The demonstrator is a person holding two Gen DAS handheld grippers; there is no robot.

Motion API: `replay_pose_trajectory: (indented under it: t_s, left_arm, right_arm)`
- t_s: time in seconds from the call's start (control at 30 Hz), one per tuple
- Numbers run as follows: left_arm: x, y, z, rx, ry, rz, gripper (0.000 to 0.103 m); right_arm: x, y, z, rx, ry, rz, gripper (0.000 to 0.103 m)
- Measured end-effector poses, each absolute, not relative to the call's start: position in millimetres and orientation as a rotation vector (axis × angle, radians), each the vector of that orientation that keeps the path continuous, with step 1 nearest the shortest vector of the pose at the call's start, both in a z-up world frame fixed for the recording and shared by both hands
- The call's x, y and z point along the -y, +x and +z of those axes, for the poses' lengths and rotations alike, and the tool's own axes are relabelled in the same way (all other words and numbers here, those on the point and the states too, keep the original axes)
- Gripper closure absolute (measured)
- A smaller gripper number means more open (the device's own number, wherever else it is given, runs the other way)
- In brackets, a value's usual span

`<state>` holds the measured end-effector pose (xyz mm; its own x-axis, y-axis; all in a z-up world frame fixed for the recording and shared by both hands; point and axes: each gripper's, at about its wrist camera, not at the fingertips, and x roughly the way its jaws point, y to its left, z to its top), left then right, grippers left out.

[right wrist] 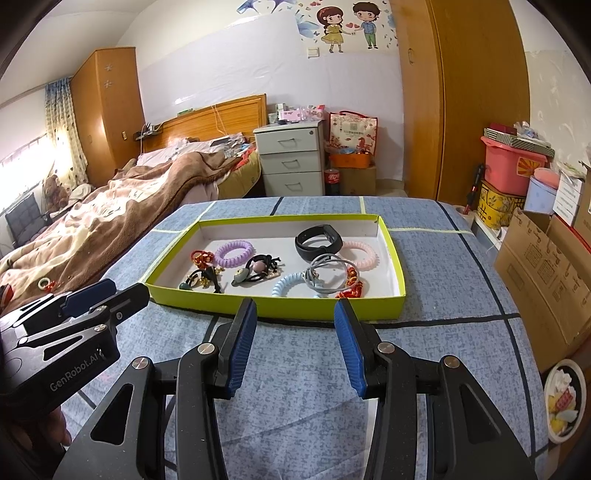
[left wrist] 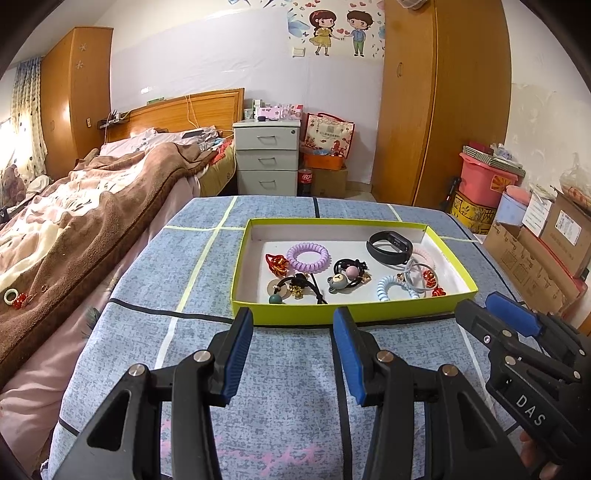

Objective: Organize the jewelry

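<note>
In the green tray three spiral hair ties and one black band are counted. The left gripper and the right gripper are held open, and nothing is gripped.

Bedroom, daylight glaring through curtained window at left. Bed with wooden headboard, brown blanket rumpled. Grey three-drawer nightstand against pale wall, cartoon couple sticker above. Tall orange-wood wardrobe right, cardboard boxes stacked beside.
</note>
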<state>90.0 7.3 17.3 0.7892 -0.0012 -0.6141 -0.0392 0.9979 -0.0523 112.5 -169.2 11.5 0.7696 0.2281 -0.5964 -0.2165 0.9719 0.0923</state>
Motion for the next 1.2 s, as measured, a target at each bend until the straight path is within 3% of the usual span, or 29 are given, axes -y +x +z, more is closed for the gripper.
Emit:
replay_pose_trajectory:
  t_s: [1.2]
  left_arm:
    - [-10.3,88.0,16.1,-0.665,-0.078,0.03,0.056]
  right_arm:
    - [171.8,111.0,10.5,-0.661,0.025,0.235,0.058]
